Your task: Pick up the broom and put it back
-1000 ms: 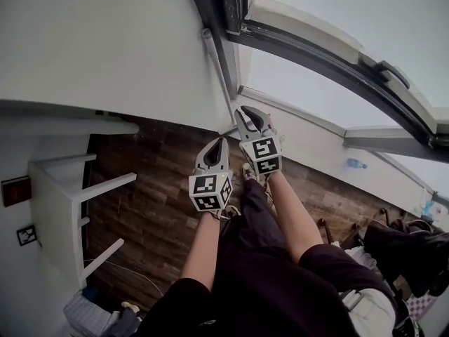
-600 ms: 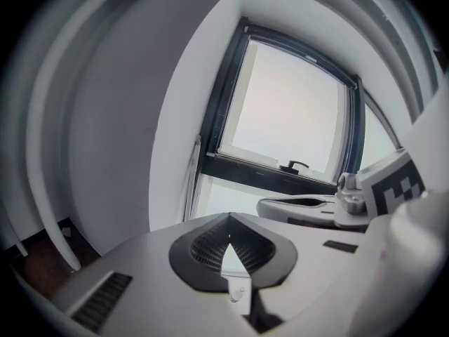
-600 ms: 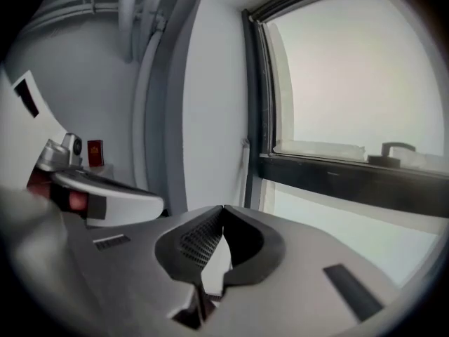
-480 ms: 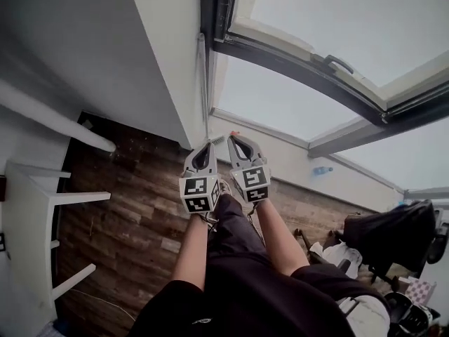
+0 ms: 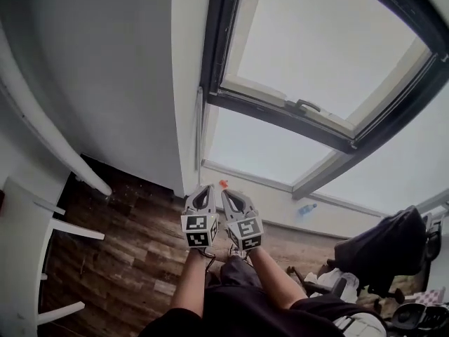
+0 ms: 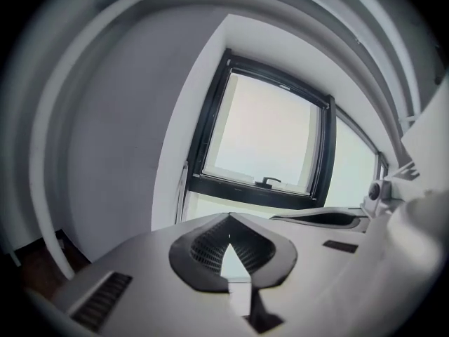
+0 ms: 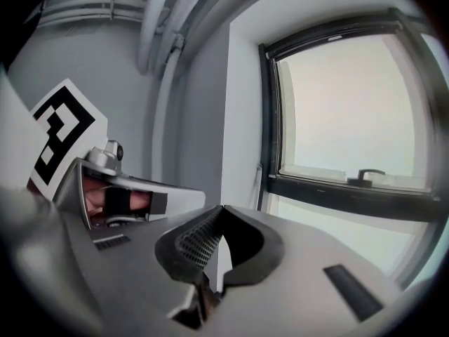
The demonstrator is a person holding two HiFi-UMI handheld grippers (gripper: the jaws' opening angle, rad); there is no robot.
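Note:
A thin pale pole (image 5: 198, 135), possibly the broom's handle, stands upright in the corner between the white wall and the black window frame. It also shows in the left gripper view (image 6: 184, 188) and the right gripper view (image 7: 265, 180); its lower end is hidden. My left gripper (image 5: 205, 187) and right gripper (image 5: 226, 192) are held side by side in front of me, pointing at that corner and apart from the pole. The left gripper (image 6: 229, 217) has its tips together, and so does the right gripper (image 7: 222, 209). Nothing is between either pair of jaws.
A large window (image 5: 330, 55) with a handle (image 5: 302, 105) fills the wall ahead. A white pipe (image 5: 42, 132) slants down the left wall above a white table (image 5: 24, 220). Dark wooden floor (image 5: 133, 237) lies below. A small bottle (image 5: 306, 208) and dark bags (image 5: 382, 248) sit at the right.
Both grippers have risen and gone forward toward the window corner, staying side by side. The right gripper's jaws, slightly apart a second ago, have closed. The head view has tilted up.

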